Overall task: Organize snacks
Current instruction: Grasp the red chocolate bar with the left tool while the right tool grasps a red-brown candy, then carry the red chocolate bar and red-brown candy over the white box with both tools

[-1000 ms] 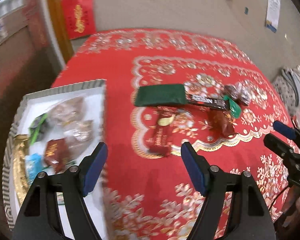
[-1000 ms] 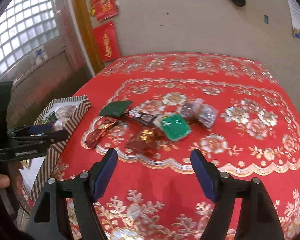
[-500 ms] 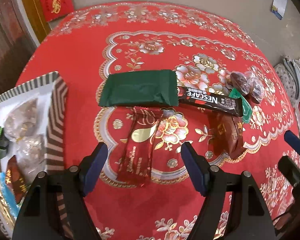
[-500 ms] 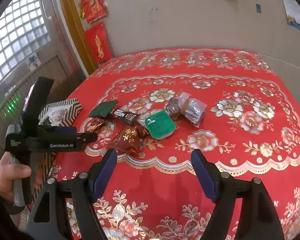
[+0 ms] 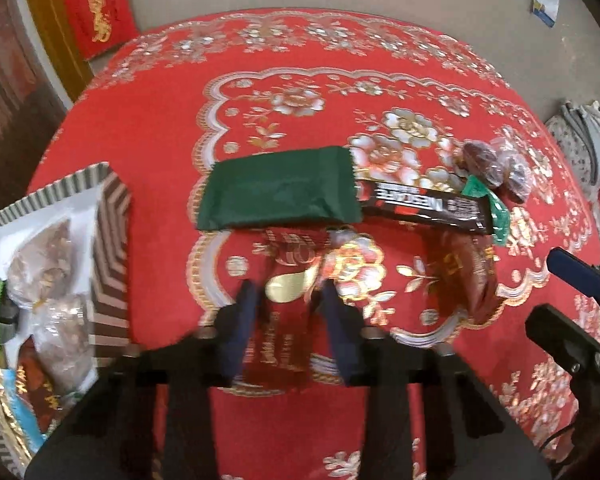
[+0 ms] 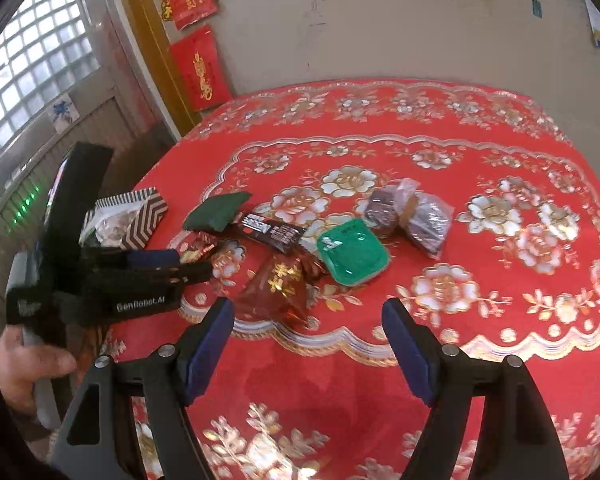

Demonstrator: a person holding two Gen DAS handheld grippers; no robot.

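Observation:
A long red snack packet [image 5: 280,340] lies on the red flowered tablecloth [image 5: 160,128]. My left gripper [image 5: 288,292] points down at it, and its jaws are closing with the packet between the blue pads, which press its sides. Behind it lie a dark green packet [image 5: 280,196], a black Nescafe stick [image 5: 424,204] and a dark red packet [image 5: 472,272]. The right wrist view also shows a green jelly cup [image 6: 352,252] and clear-wrapped dark sweets [image 6: 408,216]. My right gripper [image 6: 307,308] hangs open over the cloth near the dark red packet [image 6: 276,288], holding nothing.
A striped box [image 5: 108,248] holding several snacks stands at the table's left edge. A person's hand [image 6: 20,360] holds the left gripper [image 6: 192,262]. A wall with red hangings [image 6: 196,68] runs behind the table. Bare cloth lies right of the snacks.
The left gripper moved right from the box and down over the long red packet, then its jaws closed in on it. The right gripper edged nearer the snacks, jaws unchanged.

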